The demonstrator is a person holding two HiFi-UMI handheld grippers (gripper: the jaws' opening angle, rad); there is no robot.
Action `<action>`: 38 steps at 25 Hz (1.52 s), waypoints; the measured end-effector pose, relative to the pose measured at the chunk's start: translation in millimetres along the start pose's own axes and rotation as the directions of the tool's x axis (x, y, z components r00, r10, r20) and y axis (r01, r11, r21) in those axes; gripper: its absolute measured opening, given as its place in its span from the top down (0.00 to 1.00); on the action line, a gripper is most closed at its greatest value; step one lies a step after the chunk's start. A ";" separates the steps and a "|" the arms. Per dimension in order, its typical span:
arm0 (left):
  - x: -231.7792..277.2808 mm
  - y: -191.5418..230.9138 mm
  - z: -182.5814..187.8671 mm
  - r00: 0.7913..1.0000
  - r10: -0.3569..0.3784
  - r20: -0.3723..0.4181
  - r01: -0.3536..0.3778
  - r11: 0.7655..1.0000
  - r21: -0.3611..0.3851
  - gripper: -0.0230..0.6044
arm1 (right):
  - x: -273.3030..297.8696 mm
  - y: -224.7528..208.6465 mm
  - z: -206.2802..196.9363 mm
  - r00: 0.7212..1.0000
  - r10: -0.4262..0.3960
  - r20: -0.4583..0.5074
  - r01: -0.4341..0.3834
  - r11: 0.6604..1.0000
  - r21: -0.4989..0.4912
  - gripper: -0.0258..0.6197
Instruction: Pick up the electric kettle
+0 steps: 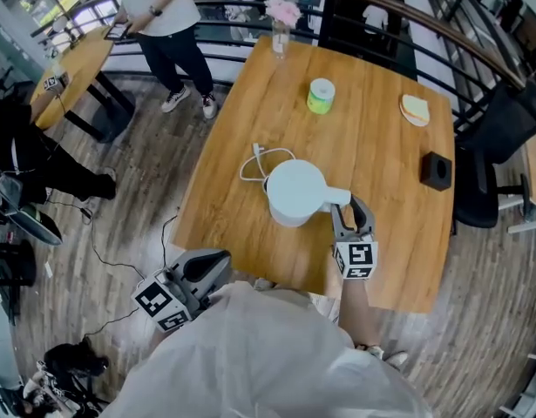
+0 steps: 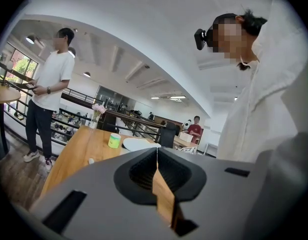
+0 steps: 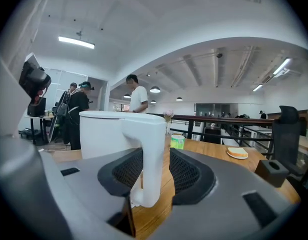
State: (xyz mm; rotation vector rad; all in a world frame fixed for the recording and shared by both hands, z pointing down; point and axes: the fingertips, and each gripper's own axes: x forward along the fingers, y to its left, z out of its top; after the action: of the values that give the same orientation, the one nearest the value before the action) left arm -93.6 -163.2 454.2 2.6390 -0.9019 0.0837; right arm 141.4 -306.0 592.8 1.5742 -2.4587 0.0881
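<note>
Two hand-held grippers show. The right hand-held gripper (image 1: 350,209) has its jaws apart, one on each side of the handle (image 3: 152,154) of the electric kettle (image 1: 295,192), with a strip of wood visible between the handle and one pad. The white electric kettle stands upright on the surface (image 1: 372,146) directly ahead of this gripper, its cord (image 1: 254,165) looped just beyond. Farther ahead sits a green cup (image 1: 321,95), and off to the right a black box (image 1: 436,171). The left hand-held gripper (image 1: 206,268), jaws together and empty, hangs off the near edge of the surface, well apart from the kettle

Left claw (image 2: 157,159) pressed together; right claw (image 3: 152,176) spread apart.
</note>
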 end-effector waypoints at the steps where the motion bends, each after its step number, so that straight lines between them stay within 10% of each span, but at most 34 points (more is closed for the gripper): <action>1: -0.2 0.2 -1.0 1.000 0.004 -0.003 -0.004 1.000 0.000 0.95 | 2.0 0.1 -0.2 1.000 -0.003 0.004 0.003 1.000 -0.005 0.73; 25: -5.0 25.0 -25.3 0.991 0.079 -0.107 -0.082 0.996 -0.022 0.95 | 59.0 -12.0 9.8 0.989 -0.072 0.130 0.069 0.997 0.027 0.73; 38: -7.0 33.0 -30.9 0.986 0.102 -0.132 -0.107 0.994 -0.031 0.95 | 64.2 0.6 20.8 0.987 0.004 0.158 -0.008 1.000 0.024 0.94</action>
State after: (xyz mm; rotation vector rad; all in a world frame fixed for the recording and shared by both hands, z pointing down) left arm -117.3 -172.8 492.1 2.5175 -0.9870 0.2593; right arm 111.9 -366.4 586.5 1.6424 -2.5911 -0.0058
